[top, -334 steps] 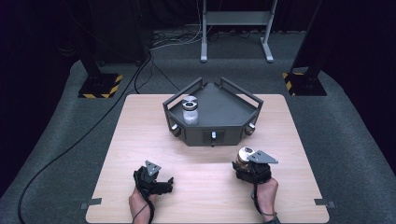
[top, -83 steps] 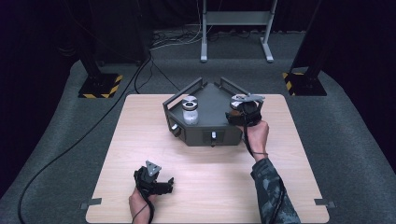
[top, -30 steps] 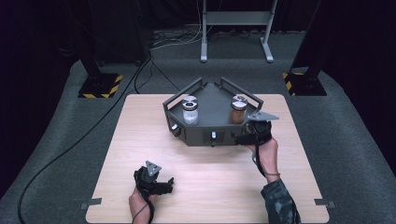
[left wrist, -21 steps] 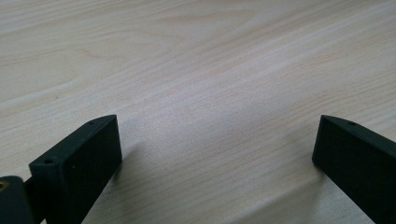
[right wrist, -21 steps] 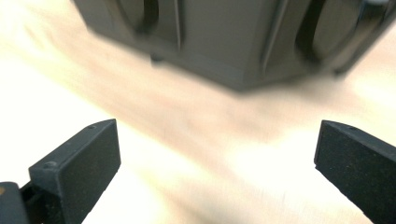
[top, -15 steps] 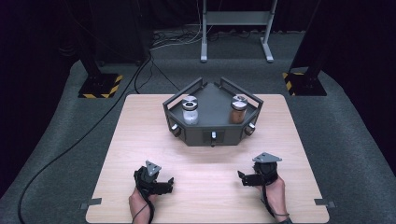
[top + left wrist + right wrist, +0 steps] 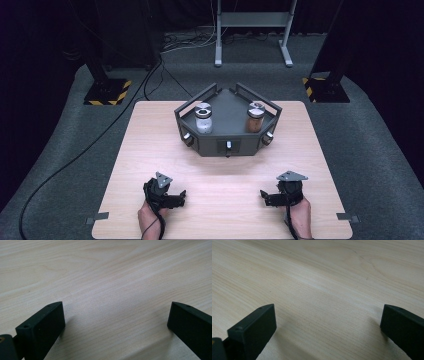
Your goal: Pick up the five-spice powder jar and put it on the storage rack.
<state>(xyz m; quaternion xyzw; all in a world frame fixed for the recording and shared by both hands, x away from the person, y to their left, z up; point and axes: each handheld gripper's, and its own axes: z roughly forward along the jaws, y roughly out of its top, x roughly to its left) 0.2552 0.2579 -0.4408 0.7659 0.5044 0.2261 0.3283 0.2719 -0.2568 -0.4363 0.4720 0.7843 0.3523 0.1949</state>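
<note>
Brown jar (image 7: 255, 120) stands in tray (image 7: 227, 102), half hidden; both grippers' fingers wide, empty.

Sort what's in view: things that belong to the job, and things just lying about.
Job:
- tray
- white jar
- brown jar
- left gripper, open
- right gripper, open

Lying about:
- floor cable
- stand bases
- metal frame

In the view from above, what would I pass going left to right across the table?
Left claw near the front edge → jar with white contents → dark grey tray holding both jars → jar with brown contents → right claw near the front edge, all on the wooden table.
</note>
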